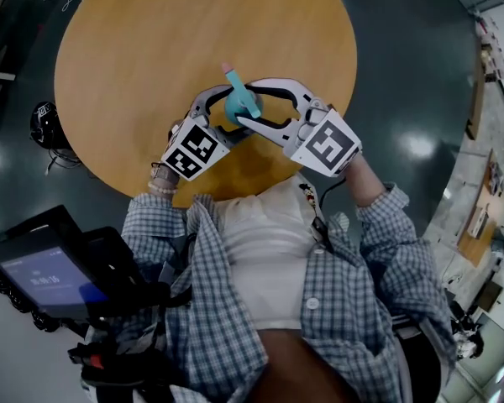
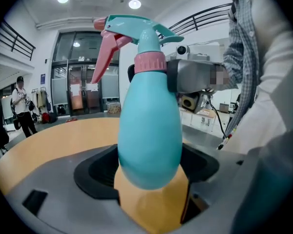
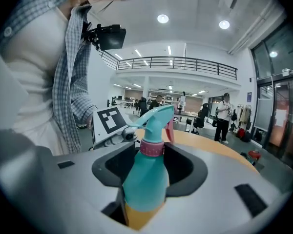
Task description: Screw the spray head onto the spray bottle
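Observation:
A teal spray bottle point(image 1: 235, 107) with a pink collar point(image 2: 150, 62) and a teal spray head with a pink trigger point(image 2: 132, 30) is held just above the round wooden table point(image 1: 151, 49). My left gripper point(image 1: 225, 114) is shut on the bottle's belly point(image 2: 149, 130), with its dark pads against both sides. From the other side, my right gripper point(image 1: 246, 101) brackets the neck. Its pads stand close on either side of the collar point(image 3: 152, 148), with a thin gap showing, so it is open. The spray head point(image 3: 156, 118) sits upright on the bottle and its trigger points away from me.
The person's torso is close behind both grippers at the table's near edge. A screen on a dark cart point(image 1: 42, 275) stands at lower left, and a black object point(image 1: 44, 124) sits on the floor by the table. People point(image 2: 20, 106) stand in the hall beyond.

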Demonstrator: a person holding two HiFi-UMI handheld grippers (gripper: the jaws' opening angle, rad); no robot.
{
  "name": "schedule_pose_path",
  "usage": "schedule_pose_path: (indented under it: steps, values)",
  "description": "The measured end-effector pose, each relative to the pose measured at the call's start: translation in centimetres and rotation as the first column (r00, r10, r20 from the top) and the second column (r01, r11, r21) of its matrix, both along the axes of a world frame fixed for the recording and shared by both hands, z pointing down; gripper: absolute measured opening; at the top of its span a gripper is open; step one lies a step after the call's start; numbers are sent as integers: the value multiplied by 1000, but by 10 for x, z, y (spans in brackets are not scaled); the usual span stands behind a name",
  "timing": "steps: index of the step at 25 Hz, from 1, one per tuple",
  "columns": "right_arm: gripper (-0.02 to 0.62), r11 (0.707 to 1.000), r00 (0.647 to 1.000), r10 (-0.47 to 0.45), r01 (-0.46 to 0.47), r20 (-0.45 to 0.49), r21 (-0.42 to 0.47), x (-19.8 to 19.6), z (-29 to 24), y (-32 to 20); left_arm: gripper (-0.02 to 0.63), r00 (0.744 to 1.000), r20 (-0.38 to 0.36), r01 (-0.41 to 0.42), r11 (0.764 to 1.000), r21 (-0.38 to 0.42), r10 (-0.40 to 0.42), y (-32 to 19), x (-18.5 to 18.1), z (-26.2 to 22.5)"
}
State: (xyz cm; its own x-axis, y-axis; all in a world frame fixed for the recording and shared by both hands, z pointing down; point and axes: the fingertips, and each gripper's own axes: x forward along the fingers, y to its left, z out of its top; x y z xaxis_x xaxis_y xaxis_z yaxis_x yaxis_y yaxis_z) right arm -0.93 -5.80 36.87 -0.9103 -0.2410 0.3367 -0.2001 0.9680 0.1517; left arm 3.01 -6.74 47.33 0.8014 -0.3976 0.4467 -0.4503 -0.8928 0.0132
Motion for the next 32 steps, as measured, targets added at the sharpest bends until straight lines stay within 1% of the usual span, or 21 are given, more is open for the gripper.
schedule_pose_path:
  steps: [3,6,9,11,15,18,23,30,31,32]
  values:
    - [176,1000,1000,2,-2,-8,-13,-2,27,-1,403,1000,10,15,999,-36,-15,1,1,31]
    - [173,1000,1000,3,-3,-10,-28,-5,51,-1,403,999,38,24,997,-67,-22,2,1,58]
    - [172,999,1000,17,-17,-8,-52,-5,71,-4,403,998,57,27,997,-66,-23,0,-1,78]
    - [172,997,1000,26,-27,-12,-67,-2,80,-5,403,996,83,25,998,-64,-20,0,-1,86]
    - [170,994,999,45,-47,-20,-99,7,90,-5,403,990,141,12,999,-52,-4,3,1,96]
    - [170,992,999,41,-44,-30,-117,8,96,-2,403,986,165,11,999,-52,-2,6,0,102]
    - [170,993,999,23,-27,-45,-112,2,99,1,403,989,146,26,998,-60,-17,7,0,105]
    - [170,992,998,16,-25,-68,-123,0,103,1,405,993,121,13,997,-78,-4,8,-3,106]
    - [173,992,997,16,-26,-77,-127,0,106,1,405,992,124,10,997,-80,0,9,-4,107]
    - [191,991,996,17,-28,-89,-132,0,109,0,407,992,127,4,997,-83,6,10,-5,107]
